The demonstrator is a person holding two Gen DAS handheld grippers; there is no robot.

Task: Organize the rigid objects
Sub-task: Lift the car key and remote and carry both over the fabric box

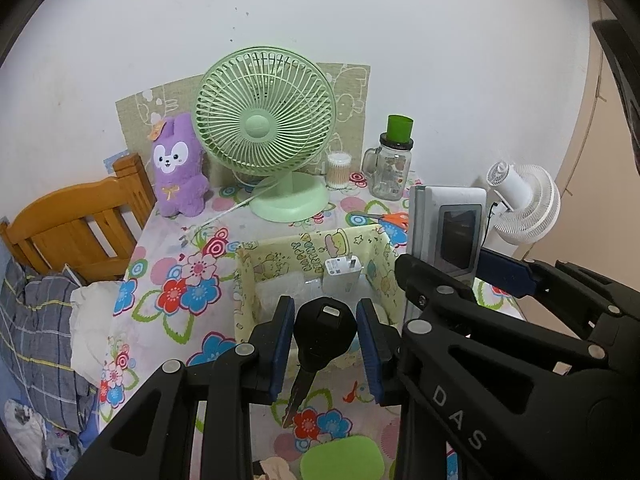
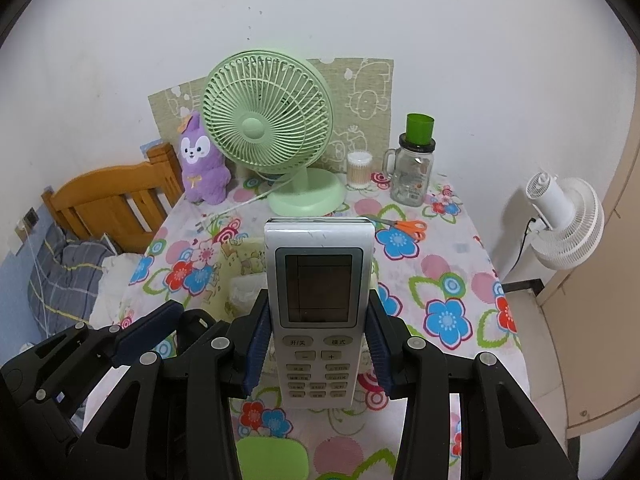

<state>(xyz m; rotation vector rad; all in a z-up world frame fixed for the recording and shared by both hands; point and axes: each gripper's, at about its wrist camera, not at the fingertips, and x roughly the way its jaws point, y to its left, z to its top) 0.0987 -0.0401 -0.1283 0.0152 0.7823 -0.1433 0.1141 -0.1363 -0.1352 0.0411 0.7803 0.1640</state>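
1. While the key (image 1: 325, 336) was pinched in the left claw (image 1: 326, 344), just short of the box (image 1: 248, 276), the remote (image 2: 320, 304) was clamped in the right claw (image 2: 318, 344).
2. A charger (image 1: 342, 270) was already boxed.
3. Scissors (image 2: 404, 225) were left on the table (image 2: 452, 280); about midway was judged.

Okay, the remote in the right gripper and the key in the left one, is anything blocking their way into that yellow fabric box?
Nothing visible blocks either. The yellow fabric box is open-topped, just ahead of both. The key hangs in the left hand-held gripper over its near rim. The remote is in the right hand-held gripper. A white charger and clear plastic lie inside, leaving room.
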